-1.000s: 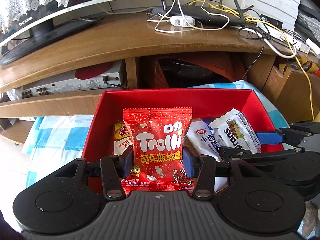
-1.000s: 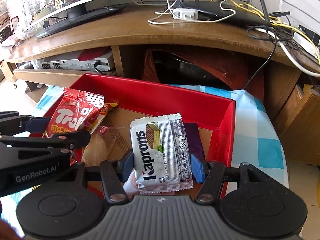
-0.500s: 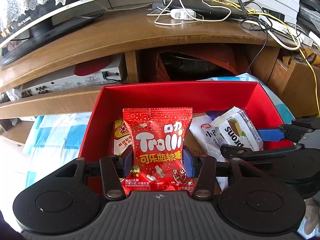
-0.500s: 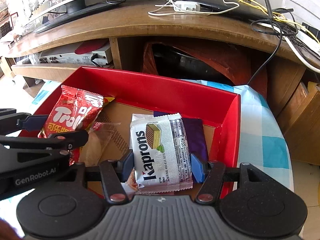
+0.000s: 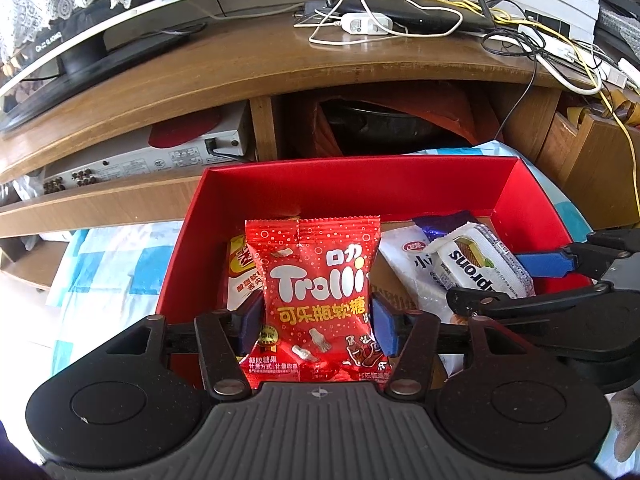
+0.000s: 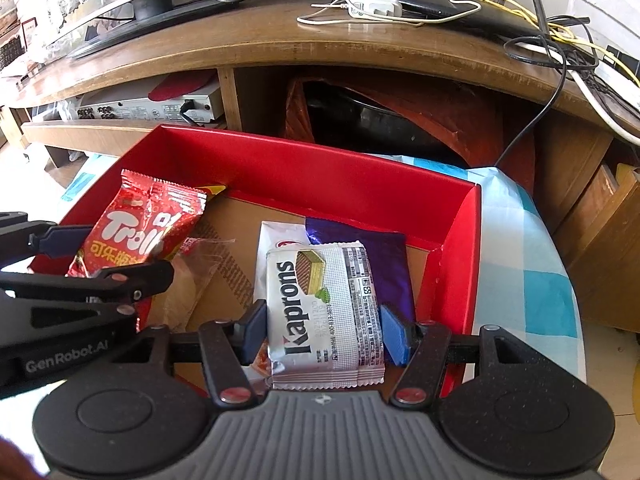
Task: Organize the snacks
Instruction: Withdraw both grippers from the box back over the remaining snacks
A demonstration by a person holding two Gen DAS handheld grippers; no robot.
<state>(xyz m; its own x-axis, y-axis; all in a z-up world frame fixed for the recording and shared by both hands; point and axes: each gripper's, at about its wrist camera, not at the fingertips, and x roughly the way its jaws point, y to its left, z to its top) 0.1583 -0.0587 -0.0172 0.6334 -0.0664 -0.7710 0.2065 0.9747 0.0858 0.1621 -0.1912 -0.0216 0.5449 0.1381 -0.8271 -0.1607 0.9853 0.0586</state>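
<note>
My left gripper is shut on a red Trolli candy bag and holds it over the left part of the red box. My right gripper is shut on a silver Kaprons wafer pack over the right part of the red box. The wafer pack and right gripper show at the right of the left wrist view. The Trolli bag shows at the left of the right wrist view. In the box lie a yellow snack pack, a white pack and a purple pack.
The box sits on a blue-and-white checked cloth. Behind it stands a wooden TV stand with a monitor, a router and tangled cables. A silver player sits on its lower shelf. A wooden box stands at the right.
Both grippers have drawn back and up a little with their packs still held. The box now shows more fully and a little farther off in both views.
</note>
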